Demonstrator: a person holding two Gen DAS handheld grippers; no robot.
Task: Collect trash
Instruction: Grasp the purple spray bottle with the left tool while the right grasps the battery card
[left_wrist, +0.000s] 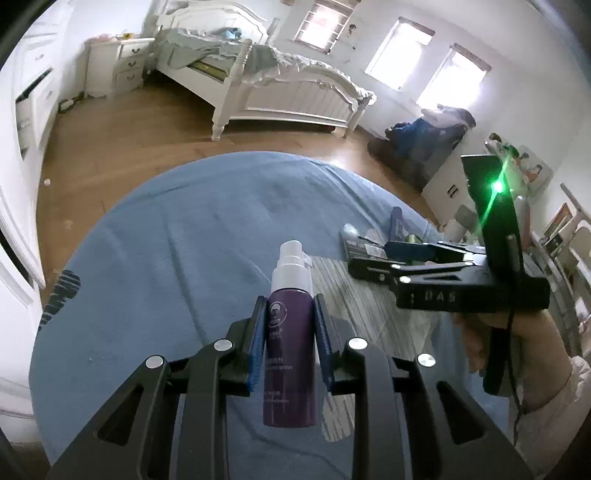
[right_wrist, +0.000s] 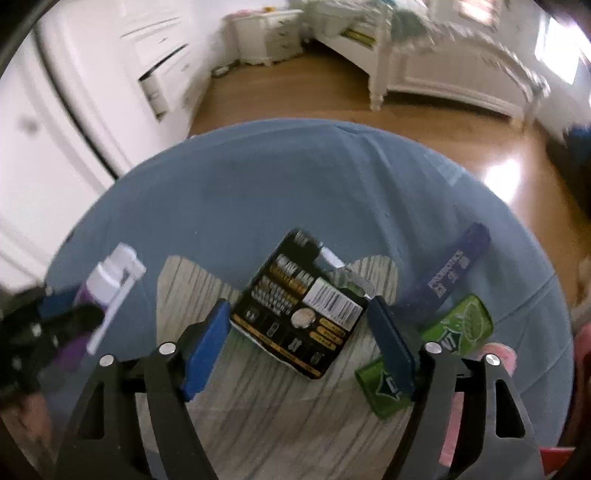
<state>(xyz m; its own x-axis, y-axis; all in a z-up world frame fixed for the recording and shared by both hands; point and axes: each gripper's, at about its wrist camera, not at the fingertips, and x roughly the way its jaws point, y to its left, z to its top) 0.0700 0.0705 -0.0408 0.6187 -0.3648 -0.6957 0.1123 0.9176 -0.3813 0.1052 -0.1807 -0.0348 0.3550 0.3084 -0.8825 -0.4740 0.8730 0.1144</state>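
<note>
Packaging, a black card (right_wrist: 301, 306), lies flat on the tabletop (right_wrist: 258, 192) between my right hand-held gripper (right_wrist: 299, 341) pads, jaws wide, long axis running diagonally. My left hand-held gripper (left_wrist: 290, 345) clamps the purple spray bottle (left_wrist: 290, 354).

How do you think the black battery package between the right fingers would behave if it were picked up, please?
The black battery package looks flat and card-backed, so probably fairly stiff and light. Lying flat on the striped mat, its thin edges may be hard to catch. The right gripper stands open around it; a glossy face could slip.
</note>
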